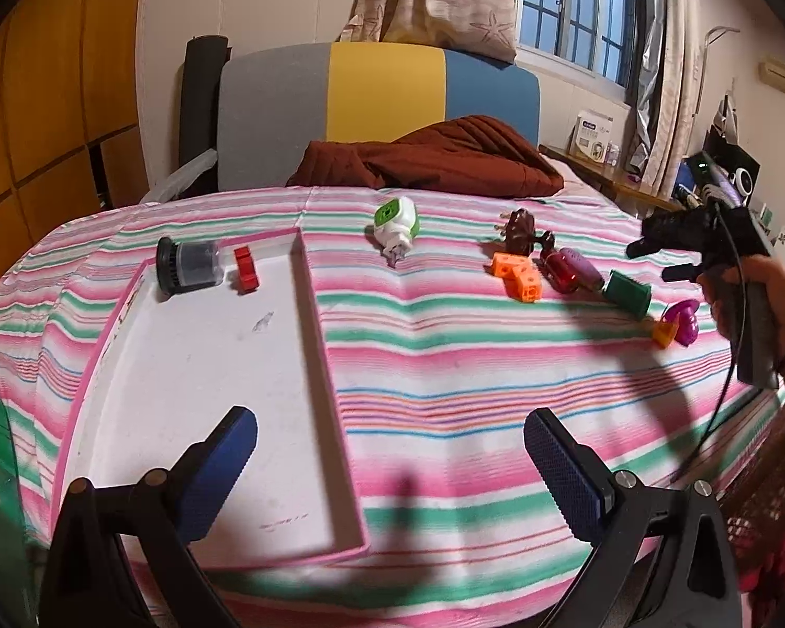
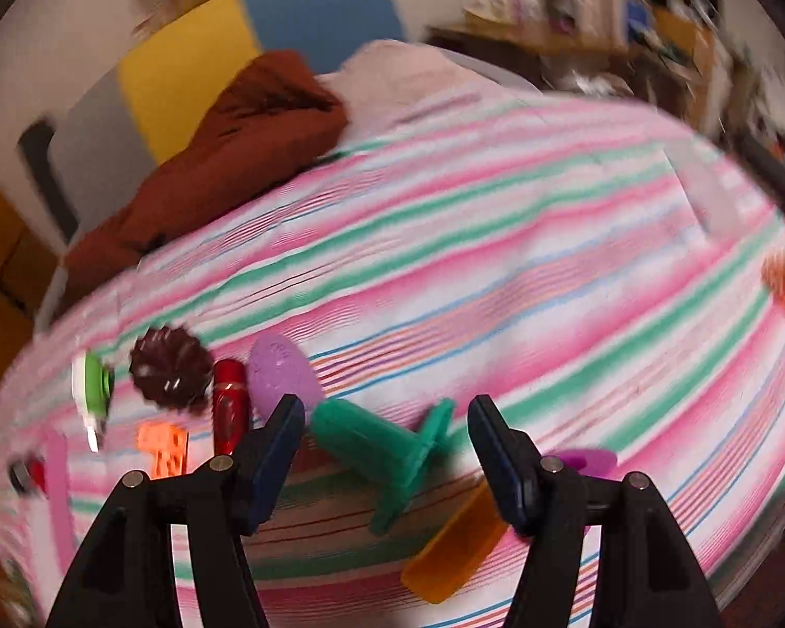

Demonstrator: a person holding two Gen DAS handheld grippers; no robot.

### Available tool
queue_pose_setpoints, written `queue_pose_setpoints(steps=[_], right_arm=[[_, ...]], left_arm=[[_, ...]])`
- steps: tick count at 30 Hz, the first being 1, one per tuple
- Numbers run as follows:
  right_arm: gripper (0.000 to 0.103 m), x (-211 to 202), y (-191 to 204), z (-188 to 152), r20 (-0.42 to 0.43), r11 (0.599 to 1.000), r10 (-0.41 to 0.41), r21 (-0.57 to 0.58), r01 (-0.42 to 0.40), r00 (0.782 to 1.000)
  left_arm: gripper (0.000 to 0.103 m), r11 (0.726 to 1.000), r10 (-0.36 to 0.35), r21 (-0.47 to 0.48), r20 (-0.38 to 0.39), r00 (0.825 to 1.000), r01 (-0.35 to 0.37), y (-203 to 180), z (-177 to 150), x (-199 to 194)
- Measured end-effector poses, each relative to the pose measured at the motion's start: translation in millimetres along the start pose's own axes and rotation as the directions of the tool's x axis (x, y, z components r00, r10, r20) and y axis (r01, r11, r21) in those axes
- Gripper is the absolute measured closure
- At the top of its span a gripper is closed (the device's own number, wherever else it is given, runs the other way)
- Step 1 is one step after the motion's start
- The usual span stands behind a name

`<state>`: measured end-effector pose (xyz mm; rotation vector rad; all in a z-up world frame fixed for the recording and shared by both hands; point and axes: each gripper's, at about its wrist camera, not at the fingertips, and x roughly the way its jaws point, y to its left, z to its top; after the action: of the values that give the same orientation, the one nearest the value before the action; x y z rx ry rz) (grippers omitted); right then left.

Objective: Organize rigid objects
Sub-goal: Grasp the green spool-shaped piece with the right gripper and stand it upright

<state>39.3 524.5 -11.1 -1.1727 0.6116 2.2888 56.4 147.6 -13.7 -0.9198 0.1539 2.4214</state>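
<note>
A white tray with a pink rim [image 1: 309, 324] lies on the striped bed at the left and holds a dark grey cylinder [image 1: 186, 264] and a red brick [image 1: 246, 269]. My left gripper [image 1: 390, 437] is open and empty above the tray's near right edge. Loose on the bed: a green-and-white plug [image 1: 395, 222], a brown piece [image 1: 520, 230], orange blocks [image 1: 518, 272], a red-and-purple piece [image 1: 570, 269], a green spool [image 1: 628, 293] and a magenta-and-orange piece [image 1: 677, 322]. My right gripper [image 2: 387, 418] is open just above the green spool [image 2: 377, 450].
A brown blanket [image 1: 434, 157] lies bunched at the head of the bed before a grey, yellow and blue headboard [image 1: 377, 89]. A cluttered desk [image 1: 628, 178] stands at the right under a window. The right wrist view is blurred.
</note>
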Motion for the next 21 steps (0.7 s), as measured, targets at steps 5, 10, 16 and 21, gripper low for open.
queue_pose_setpoints(steps=[5,10,16,21], right_arm=[[0.037,15.9,37.2,-11.7,-0.041,0.952,-0.134,-0.283,0.117,0.990],[0.049,34.4,45.9,-19.7,-0.014,0.858,-0.297,-0.442,0.260,0.955],[0.073,33.3,17.3,-4.0,-0.061,0.933,-0.211,-0.310,0.182,0.976],[0.073,29.1,-17.0,3.9,-0.127,0.997,0.029,-0.067,-0.038,0.991]], left_arm=[[0.000,1.000,-0.020,0.007,-0.007,1.000,0.020,-8.3,9.7,5.4],[0.000,0.999,-0.037,0.013,-0.028,0.999,0.038,-15.3,15.2,12.3],[0.000,0.998,-0.048,0.033,-0.036,0.998,0.049,-29.3,26.0,23.8],[0.000,0.998,-0.063,0.019,-0.065,0.996,0.065,-43.9,38.6,46.2]])
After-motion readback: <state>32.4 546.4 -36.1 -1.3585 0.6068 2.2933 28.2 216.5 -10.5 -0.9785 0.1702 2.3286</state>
